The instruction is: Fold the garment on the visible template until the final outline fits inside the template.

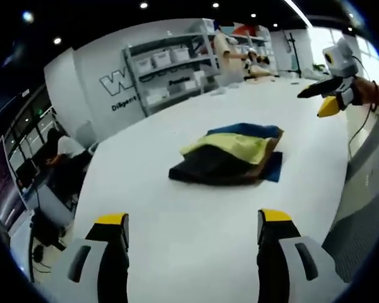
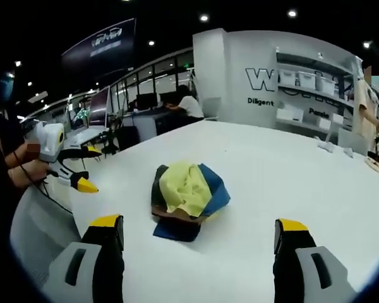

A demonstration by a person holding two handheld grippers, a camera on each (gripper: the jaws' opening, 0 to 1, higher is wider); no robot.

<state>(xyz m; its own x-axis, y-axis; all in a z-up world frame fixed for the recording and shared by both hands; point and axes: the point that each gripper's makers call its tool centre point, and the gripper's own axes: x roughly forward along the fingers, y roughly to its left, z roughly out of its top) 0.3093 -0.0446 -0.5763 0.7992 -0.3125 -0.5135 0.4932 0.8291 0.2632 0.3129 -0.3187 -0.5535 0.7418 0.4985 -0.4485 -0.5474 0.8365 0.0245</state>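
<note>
While the garment (image 1: 234,154) lies crumpled on the white table (image 1: 177,214), I hold both grippers off it. My left gripper (image 1: 192,227) gapes empty; so does my right gripper (image 2: 199,233)

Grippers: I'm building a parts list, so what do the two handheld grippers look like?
Each gripper has two black jaws with yellow tips and light grey housings. Seen from across the table, each shows a white box body, dark jaws and yellow tips. A dark cable hangs below.
</note>
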